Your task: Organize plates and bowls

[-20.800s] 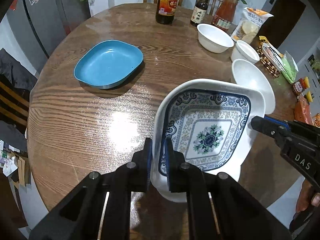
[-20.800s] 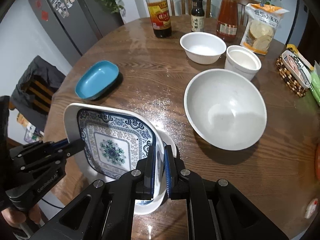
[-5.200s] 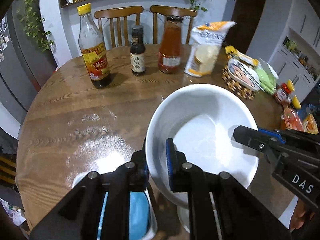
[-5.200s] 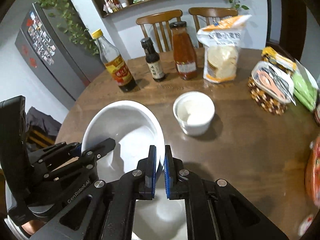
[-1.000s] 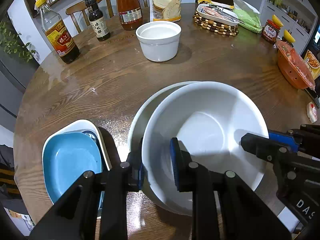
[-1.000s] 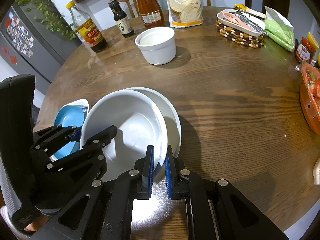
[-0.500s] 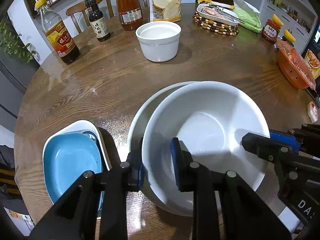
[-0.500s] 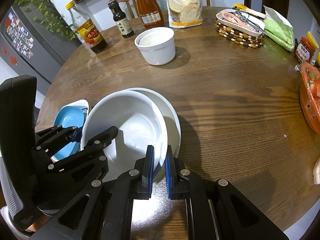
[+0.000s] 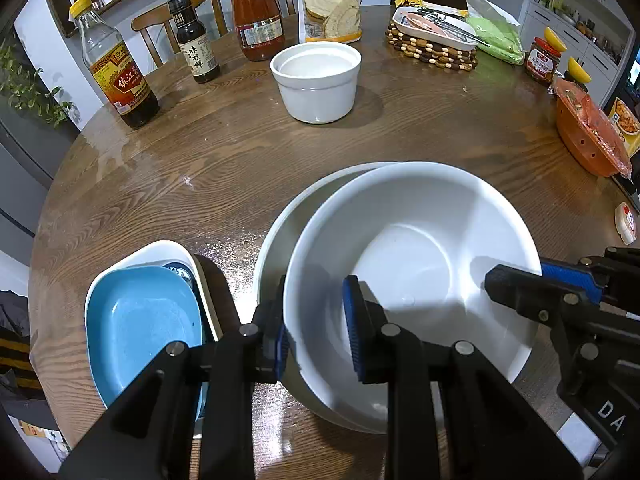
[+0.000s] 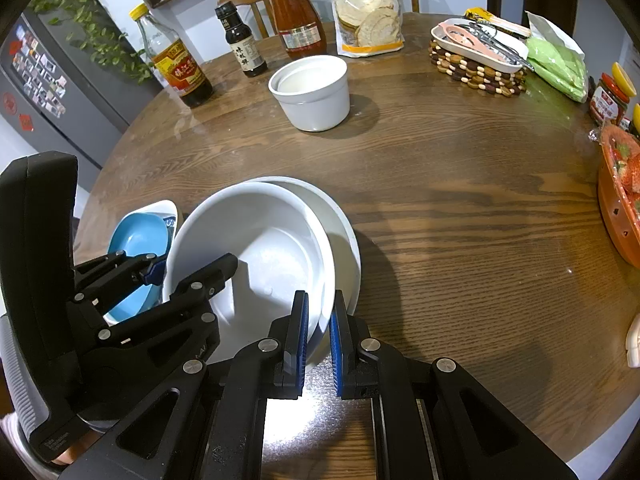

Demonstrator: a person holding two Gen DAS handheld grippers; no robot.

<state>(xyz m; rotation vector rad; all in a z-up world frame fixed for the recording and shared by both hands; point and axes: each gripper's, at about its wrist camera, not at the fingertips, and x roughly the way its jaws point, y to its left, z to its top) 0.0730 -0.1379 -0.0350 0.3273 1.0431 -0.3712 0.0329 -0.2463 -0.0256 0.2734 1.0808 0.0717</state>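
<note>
A white bowl (image 9: pixel 420 272) sits nested in a larger white bowl (image 9: pixel 276 240) on the round wooden table (image 9: pixel 200 152). My left gripper (image 9: pixel 318 336) straddles the bowl's near-left rim with its jaws slack, the inner pad clear of the wall. My right gripper (image 10: pixel 318 320) is shut on the opposite rim of the same bowl (image 10: pixel 260 248); it also shows at the right of the left wrist view (image 9: pixel 524 276). To the left, a blue dish (image 9: pixel 140 320) lies stacked in a white patterned plate (image 9: pixel 160 246). A small deep white bowl (image 9: pixel 316 80) stands alone farther back.
Several bottles (image 9: pixel 116 72) and a flour bag (image 9: pixel 332 0) line the far edge. A beaded trivet with a tray (image 9: pixel 432 48), a green bag (image 9: pixel 496 36) and a jar (image 9: pixel 540 60) sit at the back right. An orange basket (image 9: pixel 588 136) is at the right edge.
Five seconds ago both grippers held the white bowl up over the table; now it rests inside the larger bowl. Over the last second the left jaws have widened slightly; neither hand has moved.
</note>
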